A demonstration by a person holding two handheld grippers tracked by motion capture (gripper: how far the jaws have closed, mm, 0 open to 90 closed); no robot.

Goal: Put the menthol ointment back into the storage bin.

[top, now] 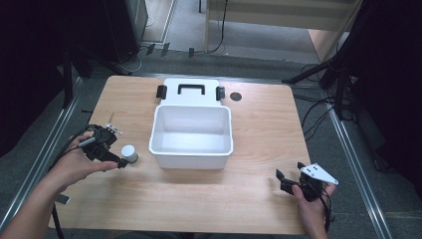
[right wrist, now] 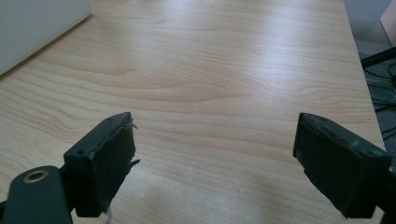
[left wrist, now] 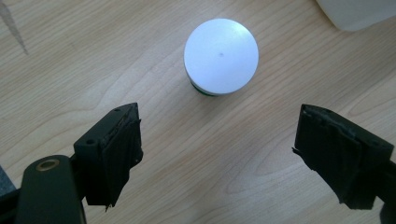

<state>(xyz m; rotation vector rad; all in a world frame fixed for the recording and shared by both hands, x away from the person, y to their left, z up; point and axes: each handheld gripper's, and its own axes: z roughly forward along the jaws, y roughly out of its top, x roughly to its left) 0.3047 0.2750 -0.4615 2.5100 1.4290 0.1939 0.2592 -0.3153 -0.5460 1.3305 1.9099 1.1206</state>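
Observation:
A small round jar with a white cap stands on the wooden table, left of an open white box. My left gripper is open just left of the jar and pointed at it. In the left gripper view the jar sits just beyond the spread jaws of the left gripper, apart from both. My right gripper hovers open near the table's front right. In the right gripper view the right gripper has bare wood between its jaws.
The box's lid, with a black handle and two black latches, lies folded back behind it. A corner of the box shows past the jar, and its side shows at far left. A small black disc sits at back right.

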